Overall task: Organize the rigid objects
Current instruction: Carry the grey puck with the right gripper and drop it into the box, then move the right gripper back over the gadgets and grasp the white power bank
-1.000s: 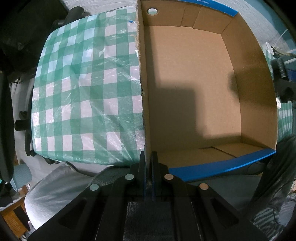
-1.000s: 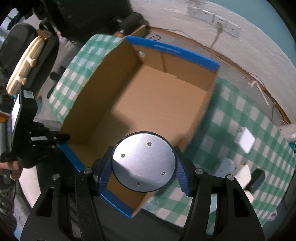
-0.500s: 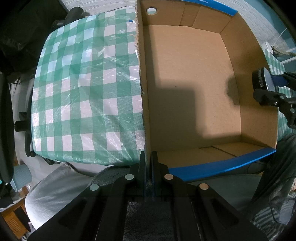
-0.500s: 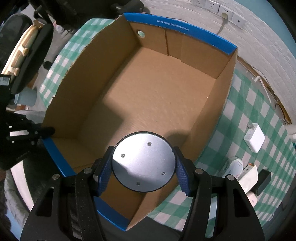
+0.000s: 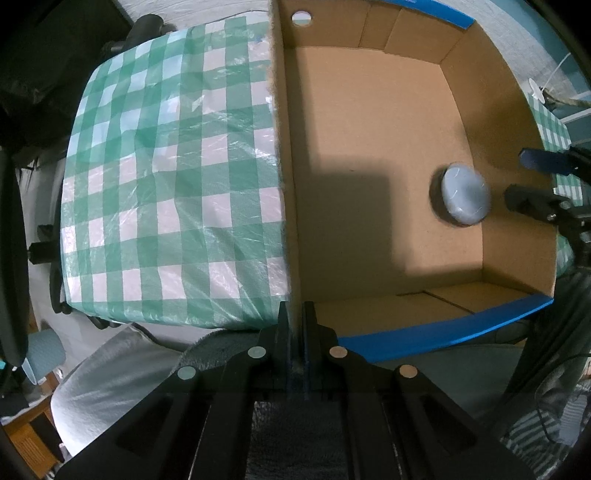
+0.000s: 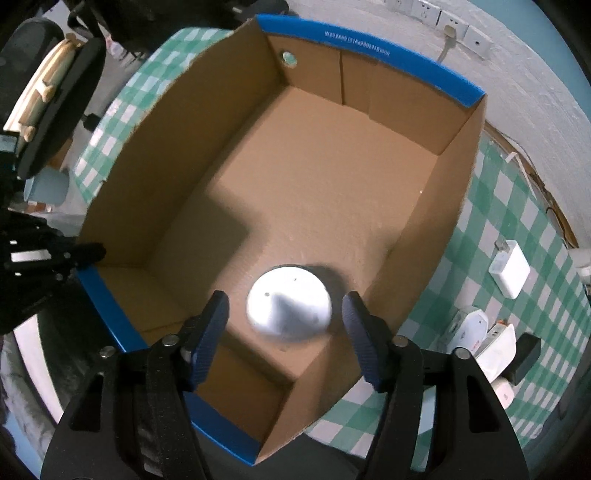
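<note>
A brown cardboard box [image 6: 140,155] with blue-taped rims stands on the green checked tablecloth. A round silver disc [image 6: 290,308] is inside it near the right wall, blurred, below my right gripper [image 6: 286,314], which is open above the box with nothing between its blue pads. The disc also shows in the left wrist view [image 5: 463,199], with the right gripper's fingers [image 5: 532,197] over the box's right wall. My left gripper [image 5: 294,314] is shut on the box's left wall [image 5: 286,184] at its near corner.
White chargers and adapters [image 6: 509,264] lie on the green checked tablecloth [image 5: 166,184] right of the box. A black adapter [image 6: 526,356] lies at the right edge. Wall sockets [image 6: 447,22] sit behind. Chairs stand left of the table.
My right gripper has moved over the box and opened. The silver disc has left its pads and is now inside the box. The left gripper has not moved.
</note>
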### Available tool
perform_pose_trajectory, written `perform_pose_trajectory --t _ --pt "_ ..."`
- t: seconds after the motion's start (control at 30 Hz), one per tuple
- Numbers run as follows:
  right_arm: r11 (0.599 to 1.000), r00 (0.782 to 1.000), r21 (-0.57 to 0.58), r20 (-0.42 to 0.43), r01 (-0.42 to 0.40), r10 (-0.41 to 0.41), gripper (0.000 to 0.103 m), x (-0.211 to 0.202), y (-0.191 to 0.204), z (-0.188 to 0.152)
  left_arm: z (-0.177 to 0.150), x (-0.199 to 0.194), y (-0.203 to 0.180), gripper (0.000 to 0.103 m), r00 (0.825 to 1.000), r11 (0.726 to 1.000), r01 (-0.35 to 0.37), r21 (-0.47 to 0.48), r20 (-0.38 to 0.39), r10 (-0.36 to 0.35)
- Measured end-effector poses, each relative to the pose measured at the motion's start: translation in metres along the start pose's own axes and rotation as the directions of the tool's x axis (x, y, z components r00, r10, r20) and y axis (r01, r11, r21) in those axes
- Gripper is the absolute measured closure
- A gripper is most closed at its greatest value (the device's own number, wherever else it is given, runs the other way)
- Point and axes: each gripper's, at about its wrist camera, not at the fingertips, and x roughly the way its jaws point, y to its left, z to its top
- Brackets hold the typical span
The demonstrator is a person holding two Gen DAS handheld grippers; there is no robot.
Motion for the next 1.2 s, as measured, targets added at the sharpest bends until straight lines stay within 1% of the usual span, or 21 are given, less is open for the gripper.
perform_pose_trajectory --t 0.03,0.1,0.2,0.37,0.57,0.77,0.93,1.0,1.2 --pt "1.0 1.0 0.003 0.01 -0.003 0.003 0.03 -0.004 -0.001 0.0 0.0 0.0 0.0 0.098 1.0 1.0 -0.004 0.002 0.003 0.004" --pt "1.0 1.0 0.011 0.024 0.002 -0.002 0.024 -0.011 -0.003 0.0 0.0 0.0 -0.001 0.098 1.0 1.0 -0.003 0.003 0.002 0.003" --pt "0.999 0.998 0.027 0.056 -0.02 0.018 0.023 -0.027 -0.01 -0.001 0.0 -0.001 -0.001 0.098 1.0 1.0 -0.002 0.009 0.002 0.002" --pt "0.995 0.995 0.098 0.099 -0.012 0.002 0.019 -0.055 -0.037 -0.011 0.0 -0.002 0.0 0.098 1.0 1.0 0.0 0.01 0.004 0.0" --pt "0.977 0.996 0.211 0.082 0.026 -0.044 0.019 -0.067 -0.085 -0.027 0.0 -0.003 -0.002 0.098 1.0 1.0 -0.009 0.018 0.003 0.009" --pt "0.933 0.997 0.355 0.031 0.055 -0.07 0.019 -0.061 -0.146 -0.049 0.0 -0.002 -0.002 0.098 1.0 1.0 -0.006 0.02 0.003 0.006" --pt "0.899 0.995 0.429 -0.017 0.093 -0.095 0.019 -0.047 -0.185 -0.066 0.0 -0.002 -0.001 0.098 1.0 1.0 -0.007 0.019 0.004 0.007" --pt "0.881 0.995 0.463 -0.042 0.102 -0.093 0.018 -0.038 -0.2 -0.074 0.0 -0.002 -0.001 0.098 1.0 1.0 -0.007 0.02 0.003 0.007" --pt "0.824 0.996 0.56 -0.066 0.082 -0.054 0.018 -0.016 -0.233 -0.089 -0.001 -0.003 0.0 0.098 1.0 1.0 -0.009 0.026 -0.001 0.009"
